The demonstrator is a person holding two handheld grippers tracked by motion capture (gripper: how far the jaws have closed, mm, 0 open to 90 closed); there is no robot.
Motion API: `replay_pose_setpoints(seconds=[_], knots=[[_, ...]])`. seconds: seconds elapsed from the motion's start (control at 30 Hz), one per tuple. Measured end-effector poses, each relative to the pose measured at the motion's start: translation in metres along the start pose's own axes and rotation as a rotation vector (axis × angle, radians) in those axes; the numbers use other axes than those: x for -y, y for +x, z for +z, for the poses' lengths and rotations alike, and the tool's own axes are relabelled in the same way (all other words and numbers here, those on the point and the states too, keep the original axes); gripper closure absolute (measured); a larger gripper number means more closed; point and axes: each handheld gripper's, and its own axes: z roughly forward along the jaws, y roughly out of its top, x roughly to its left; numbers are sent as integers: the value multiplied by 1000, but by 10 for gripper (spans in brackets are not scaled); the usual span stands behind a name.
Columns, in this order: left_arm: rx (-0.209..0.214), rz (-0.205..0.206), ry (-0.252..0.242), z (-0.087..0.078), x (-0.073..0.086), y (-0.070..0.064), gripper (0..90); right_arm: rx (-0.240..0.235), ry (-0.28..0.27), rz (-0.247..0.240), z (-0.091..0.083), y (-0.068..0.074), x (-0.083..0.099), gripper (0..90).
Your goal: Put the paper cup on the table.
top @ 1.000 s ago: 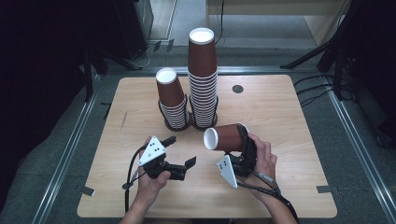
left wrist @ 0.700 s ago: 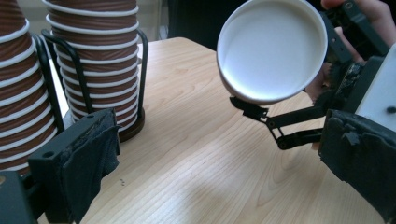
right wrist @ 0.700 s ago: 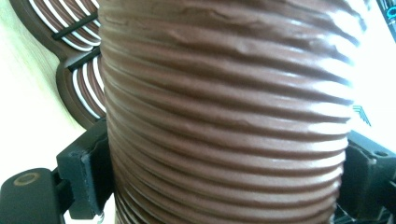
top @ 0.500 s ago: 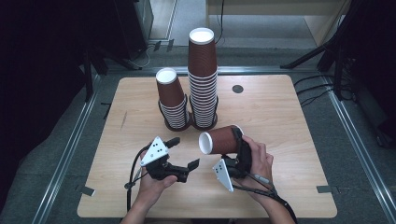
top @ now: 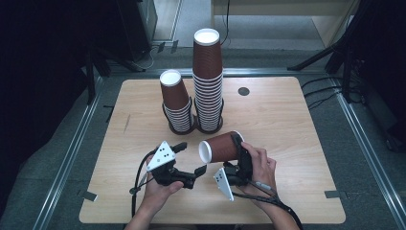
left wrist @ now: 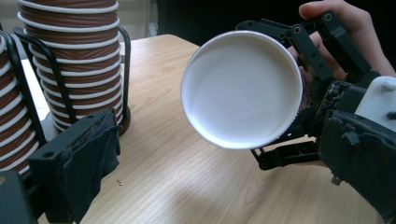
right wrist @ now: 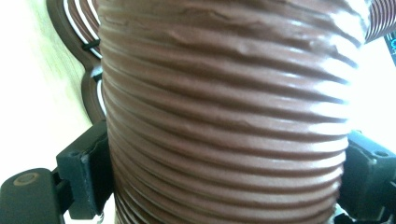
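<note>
- Wooden table [top: 297, 124] w/ two stacks of ribbed brown paper cups standing upside down in black wire holders: short stack [top: 176, 103] on the left, tall stack [top: 208, 81] just beside it on the right; small dark round disc [top: 243, 91] sits on the table farther right
- Both stacks stand beyond the grippers, near but apart from the held cup; nothing lies between the two grippers
- Brown paper cup [top: 221, 146] held on its side above the table, white open mouth turned toward the left gripper (in left gripper view the mouth [left wrist: 241, 88] faces the camera straight on)
- Right gripper [top: 238, 160] clamps the cup across its ribbed wall, jaws pressed on either side (right gripper view: cup wall [right wrist: 224, 116] between both pads); right hand [top: 261, 167] wraps the handle, forearm in from bottom edge
- Left gripper [top: 189, 160] jaws spread wide, nothing between them, pointing toward the cup mouth but apart from it; left hand [top: 158, 184] grips from below, grey plate on top
</note>
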Motion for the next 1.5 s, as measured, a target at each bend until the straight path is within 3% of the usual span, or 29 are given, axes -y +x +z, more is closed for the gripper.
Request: replay_pose_setpoints(seconds=[0.6, 1.03, 1.07, 1.17, 1.5], knots=[[-8, 3, 5, 2, 0, -3, 0, -21, -43, -35, -3, 9, -11, 100], [9, -1, 29, 6, 1, -6, 0, -25, -61, -29, -4, 12, -17, 100], [10, -1, 28, 7, 1, -6, 0, -25, -65, -47, -5, 12, -19, 100], [16, 0, 28, 6, 1, -6, 0, -27, -68, -32, -5, 14, -20, 100], [41, 6, 36, 8, 1, -8, 48, -24, -75, -33, -6, 14, -25, 98]])
